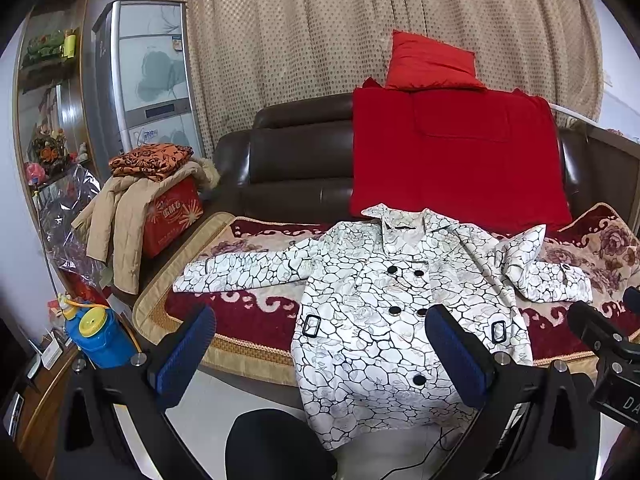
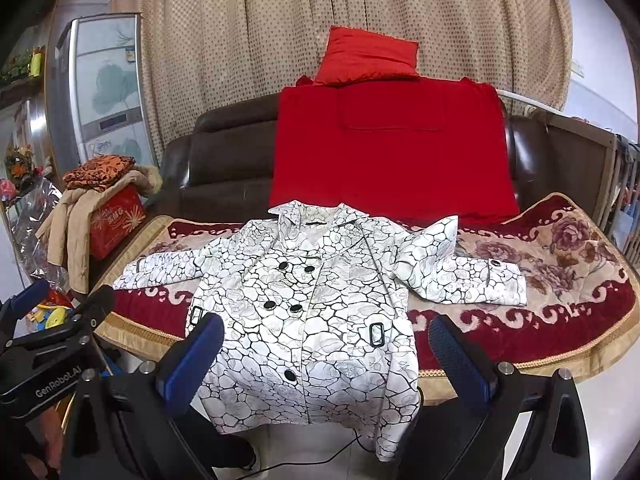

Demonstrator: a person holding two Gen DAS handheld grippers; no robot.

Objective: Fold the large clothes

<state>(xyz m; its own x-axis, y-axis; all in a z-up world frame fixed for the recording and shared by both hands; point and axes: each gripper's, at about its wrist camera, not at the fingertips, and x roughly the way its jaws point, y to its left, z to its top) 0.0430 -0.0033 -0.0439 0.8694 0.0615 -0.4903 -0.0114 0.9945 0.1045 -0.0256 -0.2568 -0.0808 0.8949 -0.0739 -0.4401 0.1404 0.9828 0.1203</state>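
Behind coat (image 2: pixel 312 308), red blanket (image 2: pixel 392 152), cushion (image 2: pixel 366 58), sofa (image 2: pixel 224 160).

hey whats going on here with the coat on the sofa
A person holds two grippers above a white patterned coat spread front-up on the sofa seat, its hem hanging over the front edge. The left gripper and right gripper are both open and hold nothing. One sleeve lies straight, the other is bent back. No fold is made yet.
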